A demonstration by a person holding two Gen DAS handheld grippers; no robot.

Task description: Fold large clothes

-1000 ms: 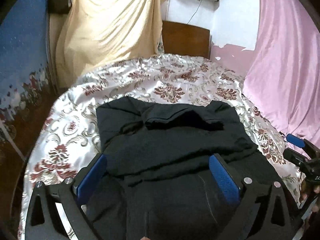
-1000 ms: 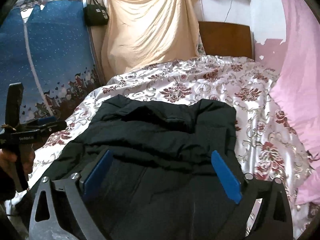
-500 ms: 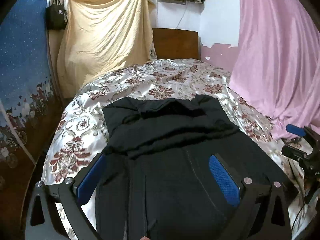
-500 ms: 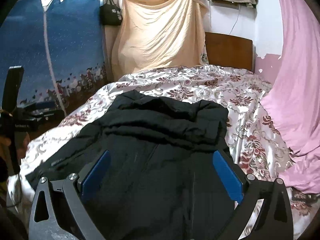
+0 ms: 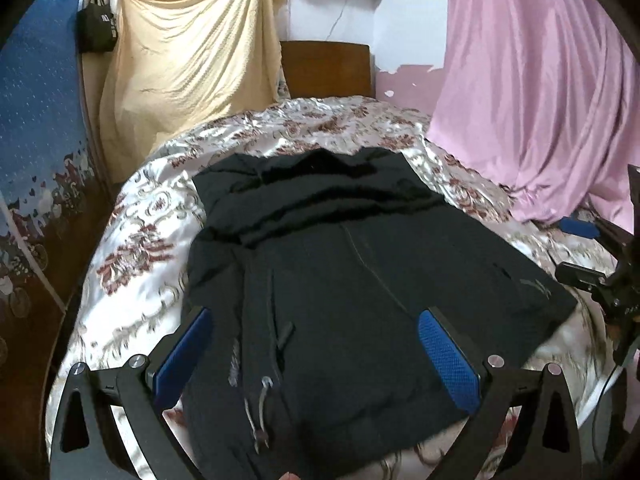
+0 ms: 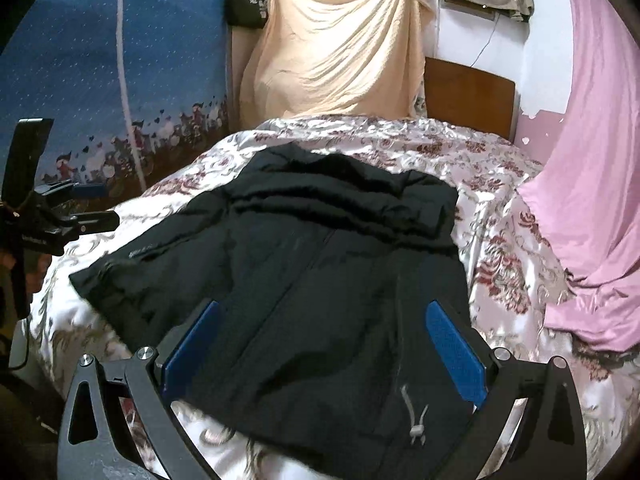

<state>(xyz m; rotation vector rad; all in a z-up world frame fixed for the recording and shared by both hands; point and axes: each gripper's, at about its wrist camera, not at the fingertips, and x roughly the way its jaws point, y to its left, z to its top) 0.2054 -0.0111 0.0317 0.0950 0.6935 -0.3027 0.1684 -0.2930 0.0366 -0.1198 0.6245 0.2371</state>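
Black jacket [image 5: 360,272] spread on floral bedspread [image 5: 136,240], top part already folded over. Left gripper [image 5: 316,354] and right gripper [image 6: 326,348] both spread wide, empty, above hem. Between folds, likely. Next: grip hem corners, fold toward collar.

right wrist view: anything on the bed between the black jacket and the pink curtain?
Nothing: only bare floral bedspread lies between the black jacket and the pink curtain, clearest in the right wrist view.
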